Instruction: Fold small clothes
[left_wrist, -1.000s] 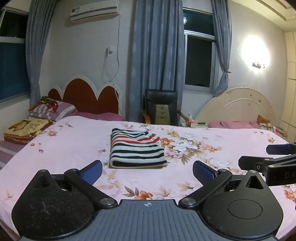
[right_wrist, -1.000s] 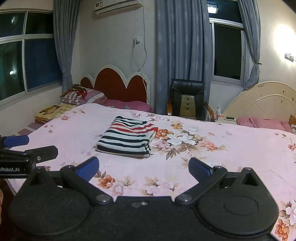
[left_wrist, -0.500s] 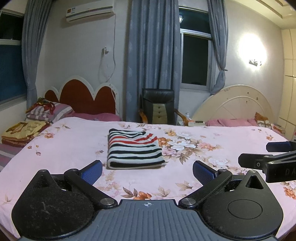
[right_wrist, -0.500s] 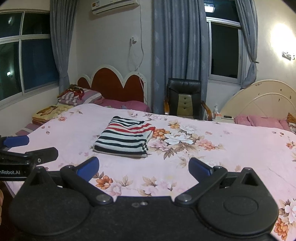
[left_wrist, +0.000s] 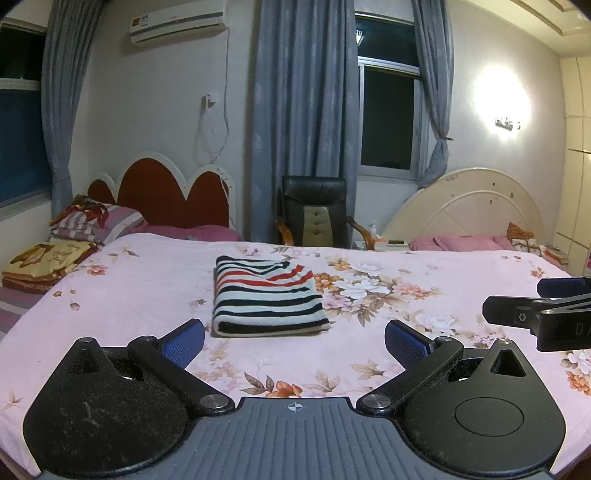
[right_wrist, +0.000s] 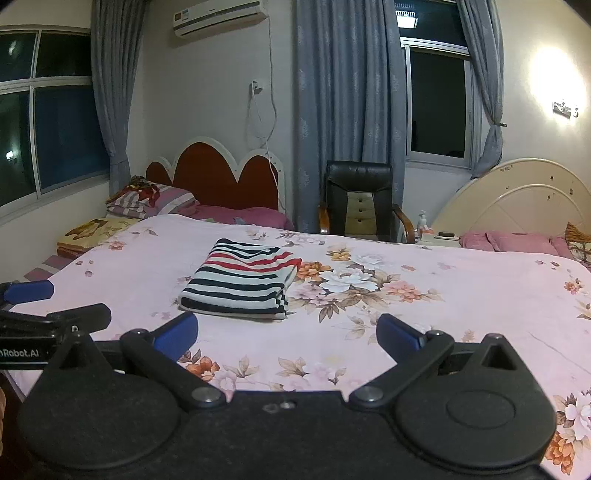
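Observation:
A folded striped garment (left_wrist: 267, 297), white with black and red stripes, lies flat on the pink floral bed sheet (left_wrist: 424, 302); it also shows in the right wrist view (right_wrist: 240, 282). My left gripper (left_wrist: 294, 341) is open and empty, held above the near part of the bed, short of the garment. My right gripper (right_wrist: 287, 332) is open and empty, likewise short of it. Each gripper shows at the other view's edge: the right gripper (left_wrist: 546, 317) and the left gripper (right_wrist: 40, 314).
A red scalloped headboard (left_wrist: 166, 195), a black chair (left_wrist: 316, 214) and a cream headboard (left_wrist: 472, 210) stand behind the bed. Folded blankets and pillows (left_wrist: 62, 243) lie at the far left. Pink pillows (left_wrist: 458, 243) lie at the far right.
Both grippers have drawn back and risen slightly, so the garment sits a little lower and further off in view. Both stay open and empty.

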